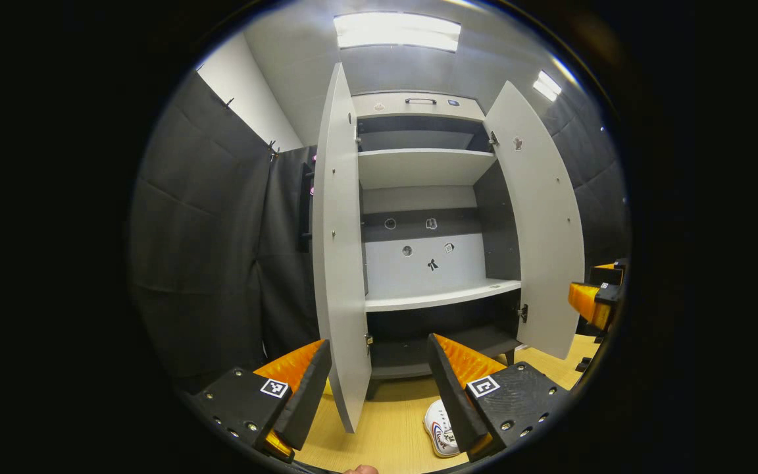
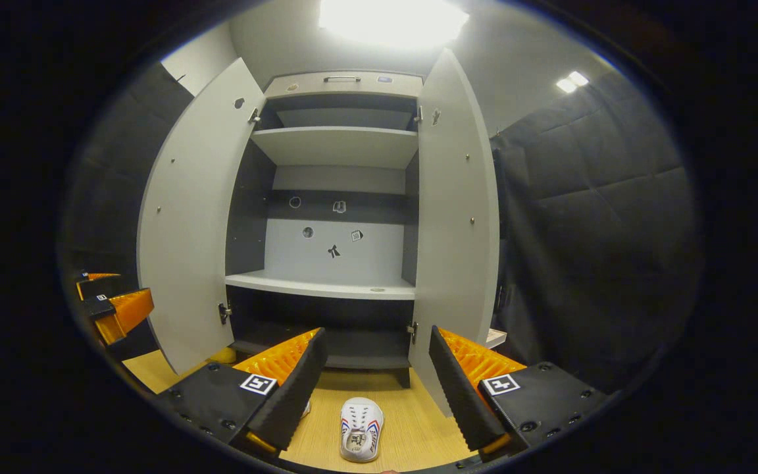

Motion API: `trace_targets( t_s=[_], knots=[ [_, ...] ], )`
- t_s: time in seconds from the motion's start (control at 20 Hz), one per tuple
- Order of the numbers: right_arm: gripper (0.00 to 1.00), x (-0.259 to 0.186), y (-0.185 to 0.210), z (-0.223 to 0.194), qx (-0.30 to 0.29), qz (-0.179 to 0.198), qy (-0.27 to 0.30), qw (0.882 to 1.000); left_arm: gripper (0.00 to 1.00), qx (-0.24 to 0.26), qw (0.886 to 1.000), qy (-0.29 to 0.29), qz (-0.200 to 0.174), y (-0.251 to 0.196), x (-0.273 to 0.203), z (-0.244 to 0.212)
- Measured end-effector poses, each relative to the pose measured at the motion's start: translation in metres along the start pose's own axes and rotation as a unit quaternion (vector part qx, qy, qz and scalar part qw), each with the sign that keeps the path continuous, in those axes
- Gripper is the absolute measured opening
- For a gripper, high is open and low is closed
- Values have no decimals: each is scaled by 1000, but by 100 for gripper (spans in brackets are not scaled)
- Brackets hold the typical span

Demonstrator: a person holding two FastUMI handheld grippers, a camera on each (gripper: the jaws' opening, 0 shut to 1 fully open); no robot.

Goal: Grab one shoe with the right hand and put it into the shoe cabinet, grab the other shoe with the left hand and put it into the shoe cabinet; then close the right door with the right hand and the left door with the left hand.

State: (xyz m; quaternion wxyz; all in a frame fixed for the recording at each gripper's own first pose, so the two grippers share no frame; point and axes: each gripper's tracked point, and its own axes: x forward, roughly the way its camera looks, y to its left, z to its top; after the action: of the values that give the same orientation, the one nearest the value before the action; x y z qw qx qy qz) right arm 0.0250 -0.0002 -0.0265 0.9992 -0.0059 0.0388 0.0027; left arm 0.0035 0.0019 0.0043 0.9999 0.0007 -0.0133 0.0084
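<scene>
A white low-top shoe with red and blue side marks [image 2: 360, 429] lies on the pale wooden floor [image 2: 412, 428] at 6 o'clock in the right gripper view, toe toward the tall grey two-door shoe cabinet [image 2: 336, 263]. Both doors stand wide open; its pale shelves [image 2: 320, 286] hold nothing. The right tongs [image 2: 372, 388] gape wide, gripping nothing. The left tongs [image 1: 379, 388] likewise gape empty, a white shoe [image 1: 440, 428] at 5 o'clock. Black padded walls [image 2: 589, 230] surround.
</scene>
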Motion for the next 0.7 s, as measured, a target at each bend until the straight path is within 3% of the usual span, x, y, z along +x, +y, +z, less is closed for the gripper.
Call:
trace_targets(
  t_s=[0.4, 0.7],
  knots=[
    [98, 53, 13, -55, 8, 30, 84, 996, 79, 5, 1000, 2, 18, -2, 14, 4],
    [98, 85, 28, -117, 14, 60, 161, 985, 79, 11, 1000, 10, 22, -11, 28, 2]
  ],
)
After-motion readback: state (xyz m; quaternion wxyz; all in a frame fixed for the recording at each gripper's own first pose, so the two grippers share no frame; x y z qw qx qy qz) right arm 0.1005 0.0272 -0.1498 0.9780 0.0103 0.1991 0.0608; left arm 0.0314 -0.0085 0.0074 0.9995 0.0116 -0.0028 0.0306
